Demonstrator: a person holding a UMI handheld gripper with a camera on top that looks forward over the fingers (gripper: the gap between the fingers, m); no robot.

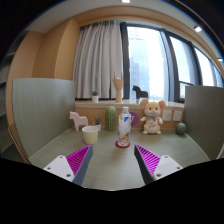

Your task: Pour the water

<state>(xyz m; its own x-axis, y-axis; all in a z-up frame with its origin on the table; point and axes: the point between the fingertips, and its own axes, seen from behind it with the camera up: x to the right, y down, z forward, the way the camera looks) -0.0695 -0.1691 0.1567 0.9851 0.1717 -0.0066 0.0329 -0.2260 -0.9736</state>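
Observation:
A clear water bottle [124, 126] with a blue label stands upright on a small red coaster [123, 144] on the green table [112, 165], beyond my fingers and about midway between them. A pale cup [91, 134] stands to the left of the bottle. My gripper [112, 160] is open and empty, its two magenta pads [78, 160] set wide apart and short of the bottle.
A plush toy [151, 117] sits behind the bottle to the right. A green ball [181, 128] lies further right. A small white figure [78, 121] stands at the back left. Green partition walls [40, 110] stand at both sides; a window with curtains lies behind.

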